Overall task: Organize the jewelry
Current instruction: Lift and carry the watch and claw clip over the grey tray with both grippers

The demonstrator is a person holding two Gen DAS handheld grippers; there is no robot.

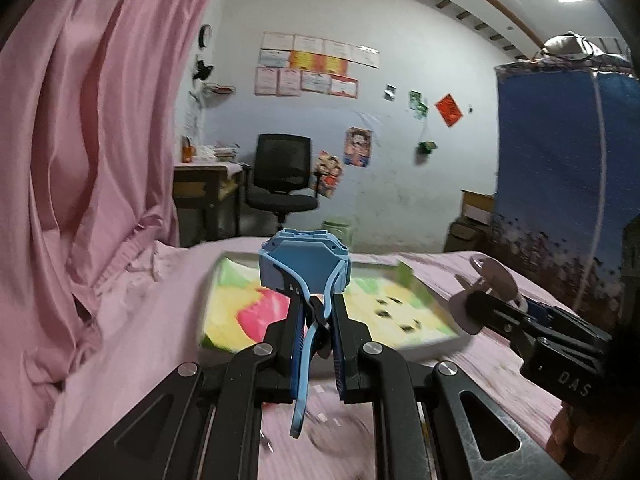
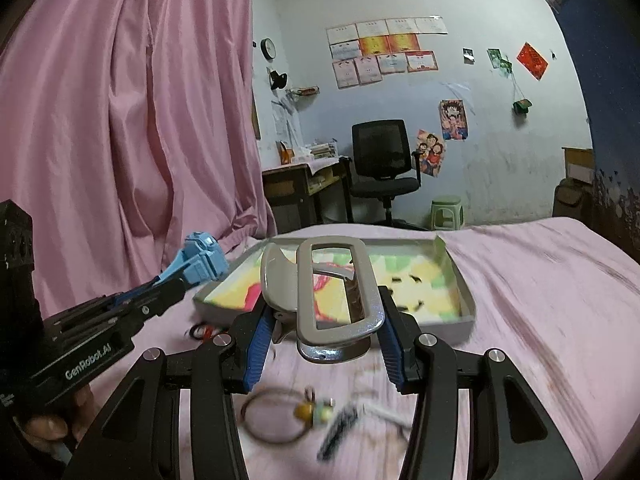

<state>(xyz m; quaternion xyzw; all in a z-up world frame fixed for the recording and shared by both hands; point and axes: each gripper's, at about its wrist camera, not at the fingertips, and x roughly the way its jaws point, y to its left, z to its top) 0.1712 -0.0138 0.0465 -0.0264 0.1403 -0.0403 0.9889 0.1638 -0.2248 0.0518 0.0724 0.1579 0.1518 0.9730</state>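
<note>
My left gripper (image 1: pixel 317 303) is shut on the strap of a blue watch (image 1: pixel 304 266), whose square body stands up above the fingertips while a loose strap end hangs down between the fingers. My right gripper (image 2: pixel 324 302) is shut on a grey hair claw clip (image 2: pixel 338 292), held upright. Both hover just before a shallow grey tray (image 2: pixel 469 312) with a colourful lining on the pink bed. The right wrist view shows the left gripper (image 2: pixel 178 282) and the watch (image 2: pixel 202 262) at the left. In the left wrist view the right gripper (image 1: pixel 470 306) and clip (image 1: pixel 496 278) sit at the right.
Below my right gripper the pink sheet (image 2: pixel 540 280) carries a brown hair tie with a charm (image 2: pixel 280 416), a dark clip (image 2: pixel 340 426) and red and black bands (image 2: pixel 202 330). A pink curtain (image 2: pixel 120 120) hangs left. A desk, office chair (image 2: pixel 380 160) and green stool stand beyond the bed.
</note>
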